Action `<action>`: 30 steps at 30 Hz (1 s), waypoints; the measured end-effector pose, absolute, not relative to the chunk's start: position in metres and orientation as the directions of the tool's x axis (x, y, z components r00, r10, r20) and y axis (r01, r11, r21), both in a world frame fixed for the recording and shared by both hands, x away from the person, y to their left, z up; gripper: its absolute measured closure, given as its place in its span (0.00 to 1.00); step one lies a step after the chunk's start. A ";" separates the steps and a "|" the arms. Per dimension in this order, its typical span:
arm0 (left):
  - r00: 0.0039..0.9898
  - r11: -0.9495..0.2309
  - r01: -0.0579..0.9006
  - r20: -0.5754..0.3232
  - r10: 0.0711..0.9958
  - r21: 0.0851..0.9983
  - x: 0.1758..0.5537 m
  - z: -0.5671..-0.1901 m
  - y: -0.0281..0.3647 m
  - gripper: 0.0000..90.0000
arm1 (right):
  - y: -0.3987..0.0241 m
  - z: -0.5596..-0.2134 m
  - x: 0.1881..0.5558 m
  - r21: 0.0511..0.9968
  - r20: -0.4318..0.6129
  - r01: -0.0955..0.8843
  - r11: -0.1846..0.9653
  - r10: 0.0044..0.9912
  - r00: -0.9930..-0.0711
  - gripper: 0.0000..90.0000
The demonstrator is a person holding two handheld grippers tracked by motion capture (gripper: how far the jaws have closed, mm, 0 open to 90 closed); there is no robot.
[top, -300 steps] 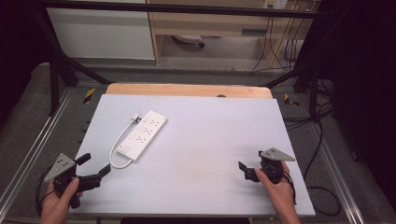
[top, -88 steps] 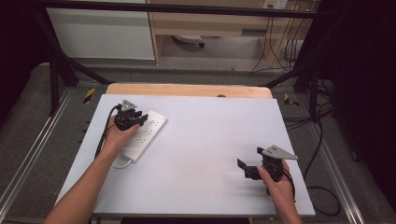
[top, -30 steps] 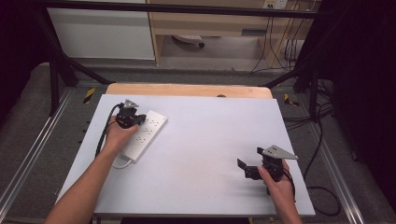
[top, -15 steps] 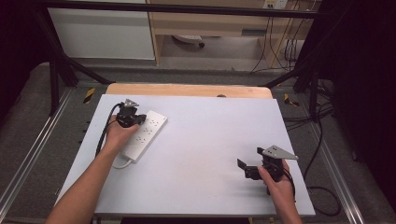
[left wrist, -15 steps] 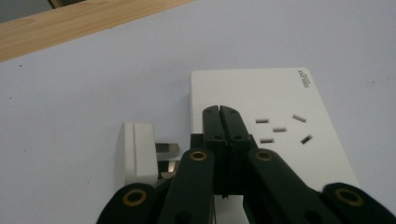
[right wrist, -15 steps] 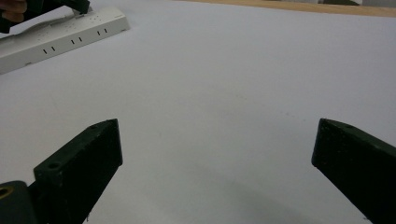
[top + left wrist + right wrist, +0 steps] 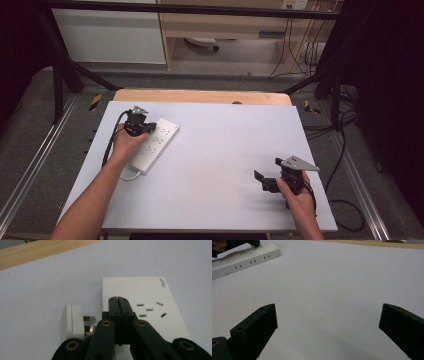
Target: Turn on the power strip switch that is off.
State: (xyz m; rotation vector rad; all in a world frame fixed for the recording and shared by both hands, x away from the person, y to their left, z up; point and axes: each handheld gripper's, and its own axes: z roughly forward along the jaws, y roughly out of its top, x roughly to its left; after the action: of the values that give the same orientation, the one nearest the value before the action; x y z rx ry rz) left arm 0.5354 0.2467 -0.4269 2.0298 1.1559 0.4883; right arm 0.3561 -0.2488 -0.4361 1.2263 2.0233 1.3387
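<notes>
A white power strip (image 7: 159,141) lies slantwise on the left half of the white table (image 7: 225,145). My left gripper (image 7: 146,128) rests on its far end, jaws shut tight together with nothing visible between them. In the left gripper view the gripper (image 7: 117,299) sits over the strip (image 7: 142,292), beside a group of socket slots. A white plug (image 7: 72,320) lies just left of the jaws, its metal prongs pointing toward them. My right gripper (image 7: 262,180) hovers low near the front right, open and holding nothing (image 7: 328,315). The strip (image 7: 244,258) lies far off in that view.
A white cord (image 7: 128,175) loops from the strip's near end by the left forearm. A wooden board (image 7: 200,96) edges the table's far side. Metal rails flank the table, and black cables lie on the floor at the right.
Since ten seconds ago the left hand has moved from the front left corner up to the power strip. Over the last second nothing has visibly moved.
</notes>
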 end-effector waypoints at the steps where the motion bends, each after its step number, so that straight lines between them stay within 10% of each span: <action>1: 0.521 -0.320 0.573 -0.034 0.853 0.755 0.535 -0.427 0.247 1.00 | -0.249 -0.436 0.356 0.886 0.120 0.440 0.147 0.844 -0.523 0.02; 30: 0.538 -0.335 0.564 -0.028 0.843 0.755 0.535 -0.428 0.240 1.00 | -0.249 -0.436 0.356 0.886 0.122 0.440 0.144 0.845 -0.521 0.02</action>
State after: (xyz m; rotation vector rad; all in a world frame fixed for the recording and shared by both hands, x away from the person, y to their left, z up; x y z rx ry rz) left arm 0.5348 0.2403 -0.4279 2.0394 1.1345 0.4835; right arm 0.3562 -0.2492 -0.4358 1.2300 2.0203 1.3410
